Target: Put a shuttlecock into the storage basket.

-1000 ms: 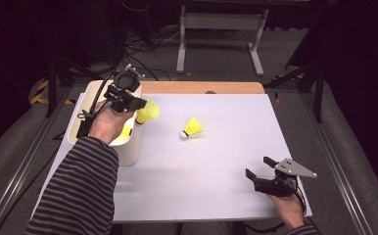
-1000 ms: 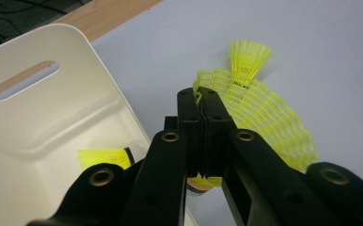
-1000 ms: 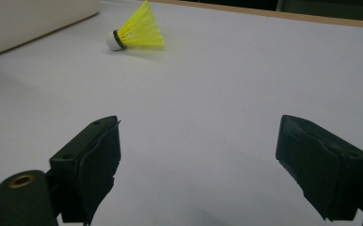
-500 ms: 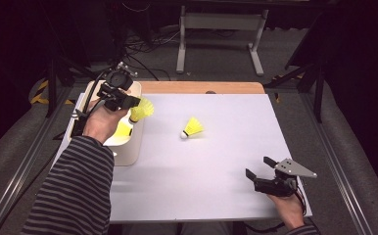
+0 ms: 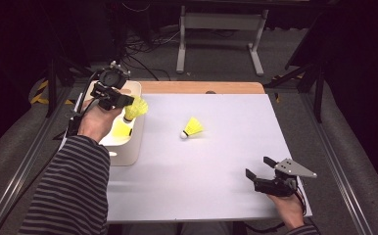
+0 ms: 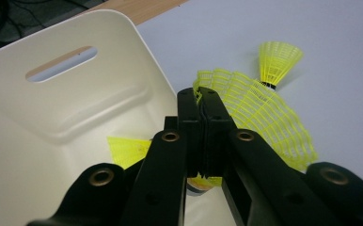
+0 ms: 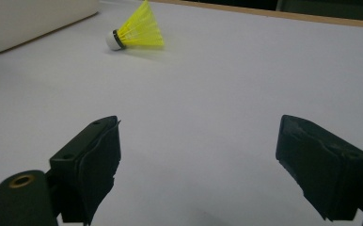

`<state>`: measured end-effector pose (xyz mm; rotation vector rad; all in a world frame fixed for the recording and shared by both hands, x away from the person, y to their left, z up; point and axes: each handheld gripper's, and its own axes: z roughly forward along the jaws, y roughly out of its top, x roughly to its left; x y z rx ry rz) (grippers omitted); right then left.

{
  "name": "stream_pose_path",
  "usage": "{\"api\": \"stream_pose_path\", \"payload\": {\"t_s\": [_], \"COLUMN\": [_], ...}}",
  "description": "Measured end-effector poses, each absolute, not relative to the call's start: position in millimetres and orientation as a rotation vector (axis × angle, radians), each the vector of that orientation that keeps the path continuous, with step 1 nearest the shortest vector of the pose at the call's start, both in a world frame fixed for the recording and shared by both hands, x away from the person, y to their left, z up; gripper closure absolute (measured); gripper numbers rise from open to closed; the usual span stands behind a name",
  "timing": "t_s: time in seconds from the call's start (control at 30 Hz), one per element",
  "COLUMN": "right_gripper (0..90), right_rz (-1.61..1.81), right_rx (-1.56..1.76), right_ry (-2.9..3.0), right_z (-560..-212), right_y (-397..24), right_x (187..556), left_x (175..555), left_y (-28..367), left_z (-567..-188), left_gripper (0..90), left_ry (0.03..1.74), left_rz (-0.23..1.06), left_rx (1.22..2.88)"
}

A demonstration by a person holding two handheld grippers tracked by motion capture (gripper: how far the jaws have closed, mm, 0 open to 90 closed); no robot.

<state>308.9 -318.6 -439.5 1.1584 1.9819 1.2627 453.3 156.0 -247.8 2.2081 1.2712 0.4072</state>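
My left gripper (image 5: 126, 101) is shut on the mesh skirt of a yellow shuttlecock (image 5: 136, 108), which it holds above the right rim of a white bin (image 5: 126, 152). In the left gripper view the jaws (image 6: 201, 94) pinch the skirt (image 6: 264, 122), and the cork end hangs below them. A second yellow shuttlecock (image 5: 121, 129) (image 6: 127, 149) lies inside the bin (image 6: 52, 108). A third one (image 5: 192, 128) (image 6: 277, 60) (image 7: 139, 28) lies on its side mid-table. My right gripper (image 5: 258, 167) (image 7: 198, 160) rests open near the table's front right, with nothing between its jaws.
The white table sheet (image 5: 216, 171) ends in a wooden strip (image 5: 197, 87) at the far edge. A metal stand (image 5: 216, 29) and cables lie on the floor beyond it. The bin's corner (image 7: 29, 19) shows in the right gripper view, upper left.
My left gripper has drifted slightly left with the shuttlecock, from beside the bin's right rim to over it. The right gripper has stayed put.
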Motion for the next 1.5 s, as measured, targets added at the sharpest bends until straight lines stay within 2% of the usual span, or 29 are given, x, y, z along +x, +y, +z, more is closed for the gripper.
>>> {"api": "stream_pose_path", "payload": {"t_s": [0.83,1.5], "right_gripper": [14.6,14.6], "right_rz": [1.264,1.263], "right_rx": [1.156,1.152], "right_ry": [1.983,1.984], "right_z": [-439,-439], "right_y": [-318,-318], "right_x": [309,308], "left_x": [463,475], "left_y": [179,197], "left_z": [-264,-288], "left_gripper": [88.9,88.6], "left_ry": [1.382,1.486], "left_rz": [0.444,0.417], "left_rx": [2.172,2.141]}}
